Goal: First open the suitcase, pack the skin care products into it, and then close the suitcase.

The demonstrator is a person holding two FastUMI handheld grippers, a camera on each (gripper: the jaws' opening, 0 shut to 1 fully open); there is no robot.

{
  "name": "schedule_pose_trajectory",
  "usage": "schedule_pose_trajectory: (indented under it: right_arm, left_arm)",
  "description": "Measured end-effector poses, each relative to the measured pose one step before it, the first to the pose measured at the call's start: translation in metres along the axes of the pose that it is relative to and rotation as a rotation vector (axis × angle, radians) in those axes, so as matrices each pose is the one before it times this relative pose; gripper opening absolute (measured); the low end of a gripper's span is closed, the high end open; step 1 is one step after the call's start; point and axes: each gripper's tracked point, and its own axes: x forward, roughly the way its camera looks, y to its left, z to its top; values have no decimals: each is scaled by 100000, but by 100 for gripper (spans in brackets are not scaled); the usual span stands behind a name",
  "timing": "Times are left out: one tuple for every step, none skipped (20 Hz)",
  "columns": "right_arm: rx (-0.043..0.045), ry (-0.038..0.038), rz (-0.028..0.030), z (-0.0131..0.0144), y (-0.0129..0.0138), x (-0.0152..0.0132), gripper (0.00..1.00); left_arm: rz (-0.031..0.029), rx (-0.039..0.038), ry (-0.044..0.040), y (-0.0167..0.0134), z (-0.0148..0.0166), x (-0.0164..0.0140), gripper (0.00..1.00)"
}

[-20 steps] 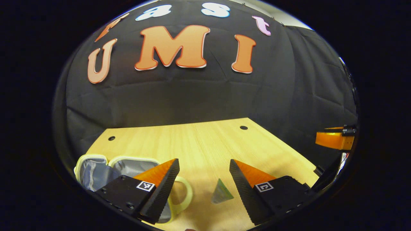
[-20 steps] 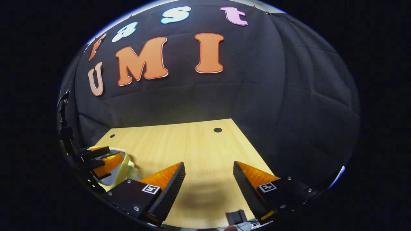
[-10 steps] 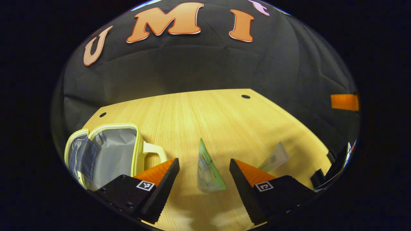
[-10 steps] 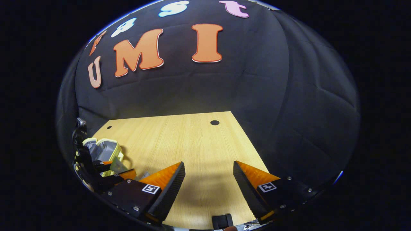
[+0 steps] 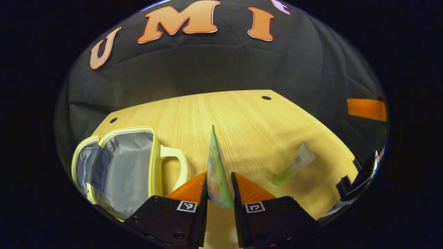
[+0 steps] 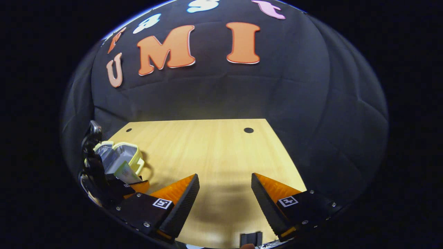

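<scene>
I am clamping my left gripper (image 5: 219, 183) on the green tube (image 5: 217, 169), fingers pressing both flat faces near its wide end so it stands edge-up, ready for carrying. The suitcase (image 5: 121, 166) is lying open just to the left, lining exposed to receive it. A second tube (image 5: 294, 164) is waiting on the surface (image 5: 242, 117). My right gripper (image 6: 225, 193) is idling, fingers apart.
</scene>
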Motion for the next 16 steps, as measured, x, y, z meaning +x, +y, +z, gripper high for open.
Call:
schedule_pose_trajectory:
  right_arm:
    - [-557, -309, 1935, -15, 1269, 75, 96]
    - [-315, -115, 1874, 41, 1364, 128, 96]
    - [-157, 74, 1783, 12, 1287, 193, 95]
    - [109, 15, 1455, 9, 1198, 288, 96]
    - [535, 499, 1099, -148, 998, 356, 96]
    - [1137, 915, 1113, -315, 939, 418, 96]
    - [1152, 1990, 989, -680, 854, 311, 96]
    - [530, 1306, 404, -587, 689, 460, 96]
    - [-263, 1299, -491, -677, 371, 482, 96]
    - [-796, 1864, -819, -792, 227, 621, 96]
    - [-649, 2394, -291, -962, 180, 455, 96]
    - [-110, 2493, -388, -923, 23, 556, 96]
    - [-159, 3073, -600, -1012, 45, 839, 96]
    - [-416, 2724, -1004, -863, -126, 751, 96]
    - [-722, 2344, -450, -891, -148, 725, 96]
    - [-920, 2271, -588, -734, -84, 553, 96]
  left_arm:
    - [-442, -1252, -648, 692, 476, -1007, 35]
    - [-499, -1641, -553, 639, 660, -1106, 35]
    - [-21, -1890, -518, 719, 530, -1119, 35]
    - [199, -1632, -389, 700, 496, -1162, 35]
    - [387, -993, -509, 998, 493, -1103, 35]
    - [777, -222, -599, 963, 430, -1130, 36]
    - [897, 188, -304, 949, 339, -908, 35]
    - [999, 279, -485, 1141, 436, -958, 35]
    - [689, 30, -420, 901, 127, -700, 35]
    - [736, -81, 149, 916, 92, -695, 35]
    - [1002, -25, 117, 988, -102, -688, 35]
    - [1015, -22, -321, 883, -9, -603, 35]
    - [860, -375, -64, 785, -148, -465, 35]
    - [377, -854, 223, 505, -92, -406, 35]
    - [31, -1045, 56, 393, -220, -290, 35]
    - [35, -934, 3, 314, -65, -259, 35]
